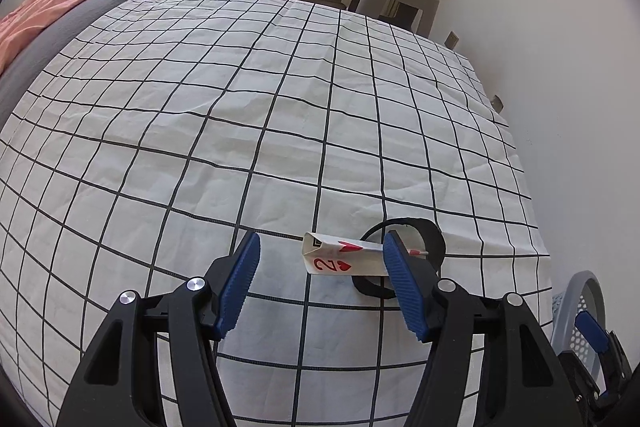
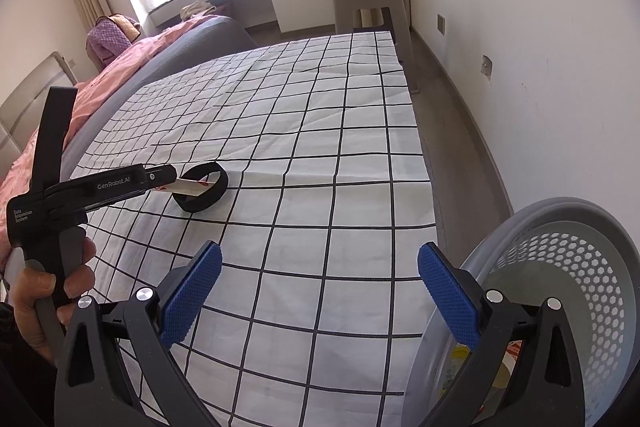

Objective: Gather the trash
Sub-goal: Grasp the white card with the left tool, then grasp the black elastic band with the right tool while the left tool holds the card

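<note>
Left hand-held gripper (image 1: 320,281) held part open around folded playing card (image 1: 340,259), right pad touching card, card lying on black ring (image 1: 434,239) on checked cloth (image 1: 240,127). Right hand-held gripper (image 2: 320,291) open, empty, beside grey basket (image 2: 600,267).

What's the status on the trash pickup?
Left hand-held gripper open, straddling folded two-of-hearts playing card. Card lies across black loop band on white grid-pattern cloth. Right hand-held gripper open, empty, beside grey perforated plastic basket.
</note>
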